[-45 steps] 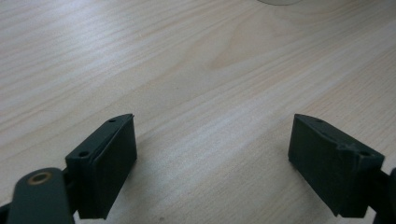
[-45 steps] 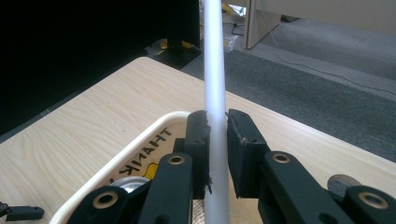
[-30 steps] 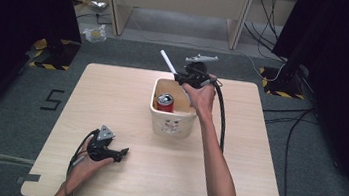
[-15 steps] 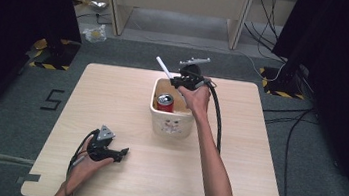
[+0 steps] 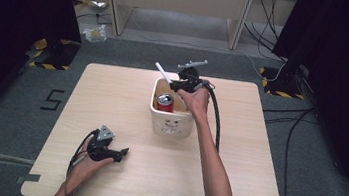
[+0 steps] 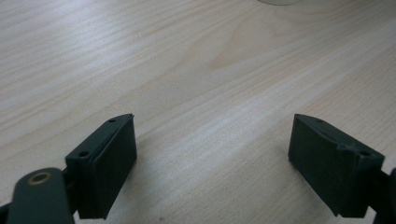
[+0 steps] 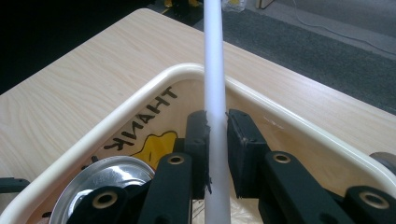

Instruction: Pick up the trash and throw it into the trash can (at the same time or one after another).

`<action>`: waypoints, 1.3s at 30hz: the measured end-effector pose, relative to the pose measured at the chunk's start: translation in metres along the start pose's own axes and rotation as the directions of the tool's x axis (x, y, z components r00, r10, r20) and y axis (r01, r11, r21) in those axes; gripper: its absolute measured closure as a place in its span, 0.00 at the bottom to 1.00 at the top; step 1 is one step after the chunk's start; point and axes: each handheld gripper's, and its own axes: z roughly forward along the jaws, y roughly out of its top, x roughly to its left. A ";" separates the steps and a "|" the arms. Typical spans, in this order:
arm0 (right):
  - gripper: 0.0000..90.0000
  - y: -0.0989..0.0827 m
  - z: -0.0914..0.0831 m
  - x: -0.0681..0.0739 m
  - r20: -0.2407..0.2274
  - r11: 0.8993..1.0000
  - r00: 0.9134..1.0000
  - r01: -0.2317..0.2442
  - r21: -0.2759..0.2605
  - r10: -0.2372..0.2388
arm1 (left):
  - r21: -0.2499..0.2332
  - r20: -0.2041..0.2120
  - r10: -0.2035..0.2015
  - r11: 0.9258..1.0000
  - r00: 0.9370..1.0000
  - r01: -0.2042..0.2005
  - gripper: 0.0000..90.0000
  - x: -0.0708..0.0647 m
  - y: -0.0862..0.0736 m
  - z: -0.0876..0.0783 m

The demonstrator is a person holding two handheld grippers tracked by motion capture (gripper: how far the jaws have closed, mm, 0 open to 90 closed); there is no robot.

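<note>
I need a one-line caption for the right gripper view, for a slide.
Right gripper clamps a white stick above a cream bin holding a can.

one can [image 5: 165, 102], one bin [image 5: 171, 126], one white stick [image 5: 162, 71]

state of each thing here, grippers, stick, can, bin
right gripper: shut on the white stick, above the bin
white stick: clamped between the jaws, sticking out past the bin's rim
red can: upright inside the bin
cream bin: upright on the table
left gripper: open, nothing between its jaws, low over the table
</note>
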 end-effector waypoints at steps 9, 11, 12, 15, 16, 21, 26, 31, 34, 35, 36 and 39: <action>0.87 -0.003 -0.001 -0.001 -0.010 1.000 1.000 -0.003 0.027 0.004 | 0.000 0.000 0.000 1.000 1.000 0.000 0.16 0.000 0.000 0.000; 0.87 -0.004 -0.001 -0.001 -0.012 0.999 1.000 -0.004 0.036 0.004 | 0.000 0.000 0.000 1.000 1.000 0.000 0.16 0.000 0.000 0.000; 0.87 -0.004 0.000 -0.001 -0.013 0.999 1.000 -0.002 0.040 0.003 | 0.000 0.000 0.000 1.000 1.000 0.000 0.16 0.000 0.000 0.000; 0.84 -0.005 0.000 -0.001 -0.017 0.999 1.000 -0.003 0.045 0.004 | 0.000 0.000 0.000 1.000 1.000 0.000 0.16 0.000 0.000 0.000; 0.83 -0.005 0.000 -0.001 -0.018 0.999 1.000 -0.003 0.049 0.003 | 0.000 0.000 0.000 1.000 1.000 0.000 0.16 0.000 0.000 0.000; 0.72 -0.004 -0.004 -0.001 -0.004 0.999 1.000 -0.005 0.045 0.005 | 0.000 0.000 0.000 1.000 1.000 0.000 0.16 0.000 0.000 0.000; 0.59 -0.003 -0.012 -0.002 -0.004 0.999 1.000 -0.019 0.029 0.019 | 0.002 0.001 0.001 1.000 1.000 -0.001 0.16 0.000 0.000 0.000; 0.51 -0.002 -0.024 -0.005 0.020 1.000 0.999 -0.025 -0.001 0.025 | 0.003 0.000 0.001 1.000 1.000 -0.001 0.16 0.000 0.000 0.000; 0.47 -0.004 -0.030 -0.007 0.021 0.999 0.999 -0.029 -0.018 0.029 | 0.004 -0.001 0.000 1.000 1.000 0.000 0.16 0.000 0.000 0.000; 0.46 -0.005 -0.032 -0.008 0.025 0.999 0.999 -0.031 -0.025 0.032 | 0.004 0.000 0.000 1.000 1.000 0.000 0.16 0.000 0.000 0.000; 0.45 -0.006 -0.033 -0.009 0.028 0.999 0.999 -0.035 -0.029 0.035 | 0.003 0.000 0.001 1.000 1.000 -0.001 0.16 0.000 0.000 0.000; 0.42 -0.009 -0.038 -0.013 0.032 0.998 0.998 -0.047 -0.045 0.049 | 0.004 -0.001 0.001 1.000 1.000 -0.001 0.16 0.000 0.000 0.000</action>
